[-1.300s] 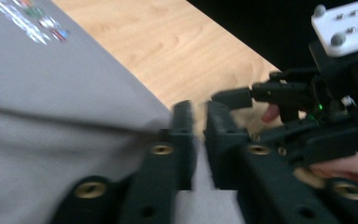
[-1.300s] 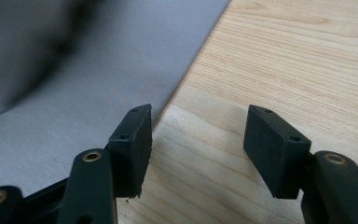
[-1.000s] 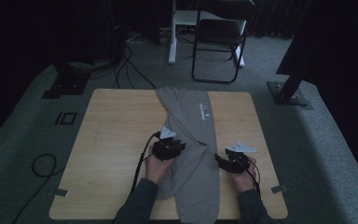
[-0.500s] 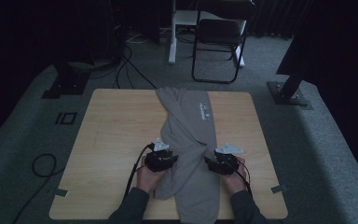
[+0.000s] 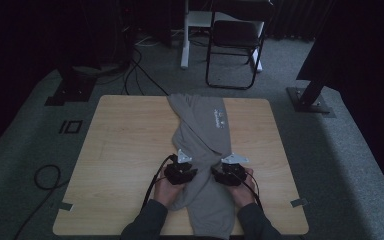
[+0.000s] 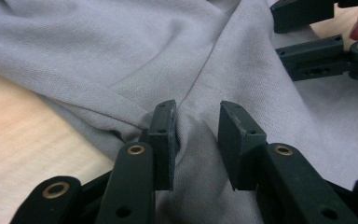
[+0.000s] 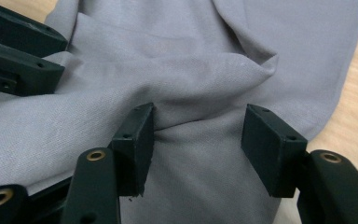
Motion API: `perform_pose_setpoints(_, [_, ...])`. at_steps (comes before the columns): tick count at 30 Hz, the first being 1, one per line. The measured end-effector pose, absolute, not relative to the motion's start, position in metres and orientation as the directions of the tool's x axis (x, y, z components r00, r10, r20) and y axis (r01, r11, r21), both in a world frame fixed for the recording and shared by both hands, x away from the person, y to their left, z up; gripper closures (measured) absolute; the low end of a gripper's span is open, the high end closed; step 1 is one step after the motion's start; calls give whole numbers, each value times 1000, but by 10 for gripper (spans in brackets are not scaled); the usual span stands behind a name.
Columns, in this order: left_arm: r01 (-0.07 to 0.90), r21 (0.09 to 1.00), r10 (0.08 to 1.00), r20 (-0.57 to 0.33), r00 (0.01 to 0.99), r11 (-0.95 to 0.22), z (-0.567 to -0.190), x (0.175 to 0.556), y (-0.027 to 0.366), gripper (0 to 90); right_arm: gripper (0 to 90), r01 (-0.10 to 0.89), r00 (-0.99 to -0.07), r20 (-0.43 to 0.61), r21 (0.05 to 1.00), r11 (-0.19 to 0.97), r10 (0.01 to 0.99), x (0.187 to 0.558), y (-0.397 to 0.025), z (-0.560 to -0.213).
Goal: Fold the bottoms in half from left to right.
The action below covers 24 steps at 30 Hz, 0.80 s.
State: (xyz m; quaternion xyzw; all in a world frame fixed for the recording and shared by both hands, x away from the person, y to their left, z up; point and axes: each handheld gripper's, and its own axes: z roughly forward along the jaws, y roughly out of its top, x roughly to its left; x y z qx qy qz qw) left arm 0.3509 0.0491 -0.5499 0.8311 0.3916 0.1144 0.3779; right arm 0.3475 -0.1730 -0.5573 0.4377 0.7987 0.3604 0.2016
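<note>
I keep both tools, left (image 6: pixel 196 140) and right (image 7: pixel 198 149), apart over the garment (image 5: pixel 205 135); each should bite one fold fully before closing.

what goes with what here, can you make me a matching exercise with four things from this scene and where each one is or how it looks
Things:
1. left gripper
2. right gripper
3. grey garment
4. folding chair

Descriptions:
A. on the floor beyond the far edge of the table
B. open, jaws set wide over a raised fold of cloth
C. lying down the middle of the wooden table, small printed logo near its far end
D. open, jaws closer together, one jaw against a crease

Pairs: 1-D, 2-B, 3-C, 4-A
</note>
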Motion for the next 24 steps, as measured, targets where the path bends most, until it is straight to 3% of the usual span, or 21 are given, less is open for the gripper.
perform_pose_setpoints(8, [550,724,760,-55,648,-417,-550,381,61,674,442,551,-542,-9,751,363,841,377,-154,-557])
perform_pose_setpoints(14, [584,724,794,-84,602,-366,-550,398,67,640,438,554,-534,-7,753,356,846,394,-147,-557])
perform_pose_setpoints(21, [587,759,815,-133,564,-282,-524,376,98,583,404,589,-548,72,740,324,833,390,-169,-551])
perform_pose_setpoints(24, [598,755,833,-129,538,-269,-520,362,118,568,386,572,-557,45,745,343,829,375,-186,-549])
